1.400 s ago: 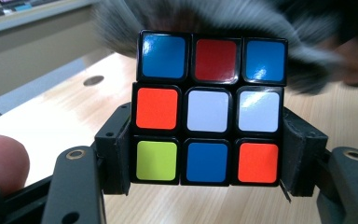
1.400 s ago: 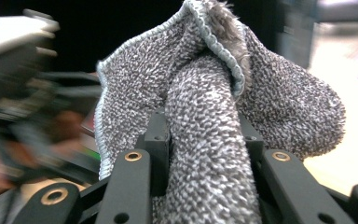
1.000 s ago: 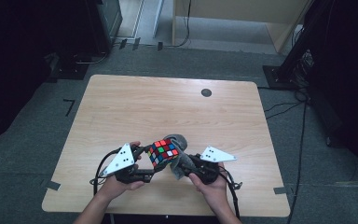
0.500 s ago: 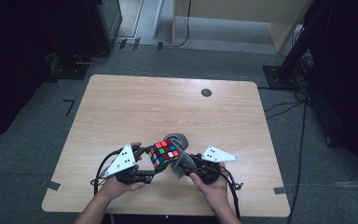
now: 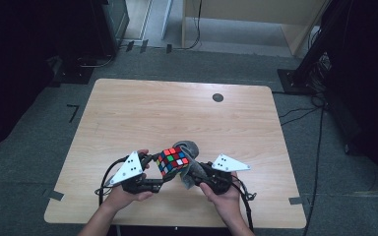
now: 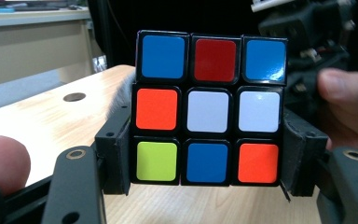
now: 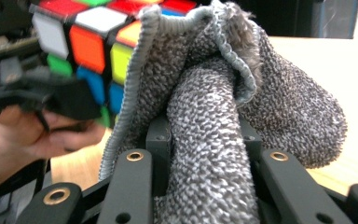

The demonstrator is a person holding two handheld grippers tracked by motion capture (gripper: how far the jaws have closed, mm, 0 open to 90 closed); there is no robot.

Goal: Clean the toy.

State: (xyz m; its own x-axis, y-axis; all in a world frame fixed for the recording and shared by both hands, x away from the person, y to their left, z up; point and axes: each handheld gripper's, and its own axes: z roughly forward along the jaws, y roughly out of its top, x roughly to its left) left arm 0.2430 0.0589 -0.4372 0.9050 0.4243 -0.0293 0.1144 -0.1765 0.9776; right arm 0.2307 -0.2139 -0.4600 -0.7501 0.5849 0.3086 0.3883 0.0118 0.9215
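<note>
I have the Rubik's cube clamped between my left gripper's jaws, lifted off the wooden table near its front edge. My right gripper is closed on a bunched grey cloth, pressed against the cube's side. I judge this as mid-wipe; next I should drag the cloth across that face. The left gripper view shows the blue, red, white and orange stickers squarely, while the high view shows both hands together.

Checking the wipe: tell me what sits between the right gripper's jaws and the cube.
A bunched grey cloth, clamped in the right gripper, lies between it and the cube, pressed against the cube's side in the right gripper view; the high view agrees.
</note>
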